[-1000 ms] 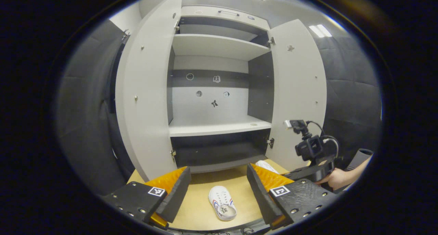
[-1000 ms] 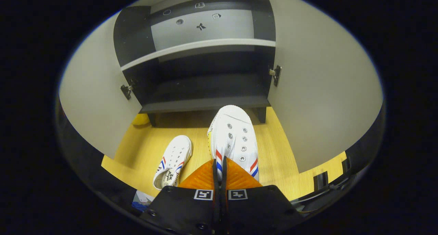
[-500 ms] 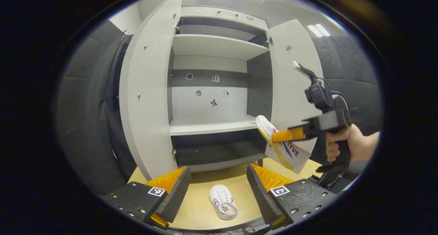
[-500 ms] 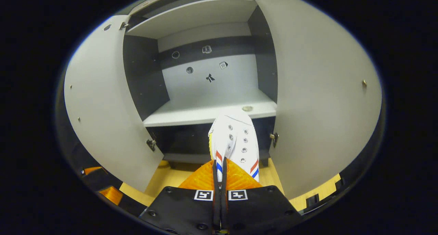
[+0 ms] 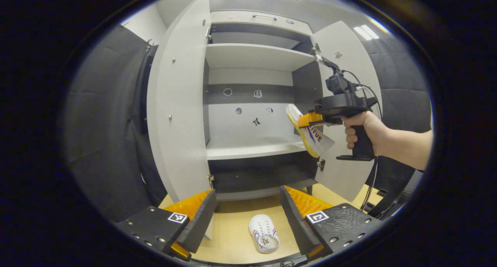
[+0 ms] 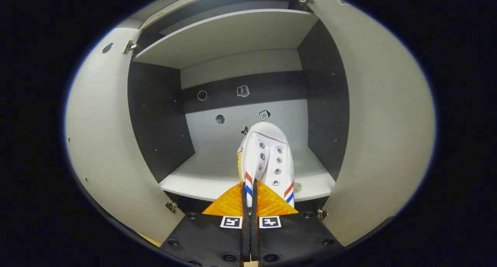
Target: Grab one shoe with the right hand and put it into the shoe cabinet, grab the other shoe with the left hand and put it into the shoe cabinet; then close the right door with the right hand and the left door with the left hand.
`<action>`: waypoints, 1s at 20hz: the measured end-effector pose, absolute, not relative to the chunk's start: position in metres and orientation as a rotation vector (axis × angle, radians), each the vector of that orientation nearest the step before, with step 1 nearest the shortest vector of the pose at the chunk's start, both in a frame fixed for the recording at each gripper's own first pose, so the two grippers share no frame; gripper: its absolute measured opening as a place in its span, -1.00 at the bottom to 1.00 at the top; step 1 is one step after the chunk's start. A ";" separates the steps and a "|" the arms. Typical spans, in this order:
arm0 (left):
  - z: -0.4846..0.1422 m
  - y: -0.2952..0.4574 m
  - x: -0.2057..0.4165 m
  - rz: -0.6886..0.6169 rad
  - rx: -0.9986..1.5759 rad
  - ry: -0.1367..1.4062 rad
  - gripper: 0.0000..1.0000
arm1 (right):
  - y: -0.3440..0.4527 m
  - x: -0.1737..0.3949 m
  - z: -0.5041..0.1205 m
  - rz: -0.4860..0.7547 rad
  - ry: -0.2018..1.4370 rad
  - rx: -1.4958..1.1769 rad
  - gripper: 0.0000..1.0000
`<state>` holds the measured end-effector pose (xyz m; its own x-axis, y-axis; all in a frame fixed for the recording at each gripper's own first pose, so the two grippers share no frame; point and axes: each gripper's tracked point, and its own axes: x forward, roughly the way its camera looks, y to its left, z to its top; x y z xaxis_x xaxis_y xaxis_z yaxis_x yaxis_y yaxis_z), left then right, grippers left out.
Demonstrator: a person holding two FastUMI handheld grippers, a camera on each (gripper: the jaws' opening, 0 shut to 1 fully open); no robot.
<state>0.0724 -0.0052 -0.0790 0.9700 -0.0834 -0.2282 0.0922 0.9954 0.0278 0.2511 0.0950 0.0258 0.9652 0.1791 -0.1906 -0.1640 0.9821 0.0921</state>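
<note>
Right claw (image 6: pixel 248 189): closed tight on the rim of a white canvas shoe with red and blue side stripes and metal eyelets (image 6: pixel 266 158), both fingers pressing on it. The shoe is carried in the air, toe pointing into the tall grey shoe cabinet (image 6: pixel 233 37), above the front part of the pale middle shelf (image 6: pixel 202 177). In the left gripper view the same claw (image 5: pixel 310 119), gripped by a person's hand (image 5: pixel 365 129), holds that shoe (image 5: pixel 308 133) with its yellowish sole turned outward, at the cabinet mouth just above the middle shelf (image 5: pixel 248 150) and close to the right door (image 5: pixel 345 170).

Left claw (image 5: pixel 248 216): fingers wide apart, nothing between them, held above the light wooden worktop (image 5: pixel 229 236).

Second white canvas shoe with matching stripes (image 5: pixel 265 234): lying on the worktop in front of the cabinet, opening upward, apart from both left fingers.

Both grey cabinet doors, left door (image 5: pixel 174 103) included, stand open. Small stickers (image 6: pixel 242 91) mark the back panel.
</note>
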 end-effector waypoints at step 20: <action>-0.069 0.002 0.096 0.105 -0.020 0.288 0.84 | 0.094 0.436 0.008 0.121 0.233 0.145 -0.95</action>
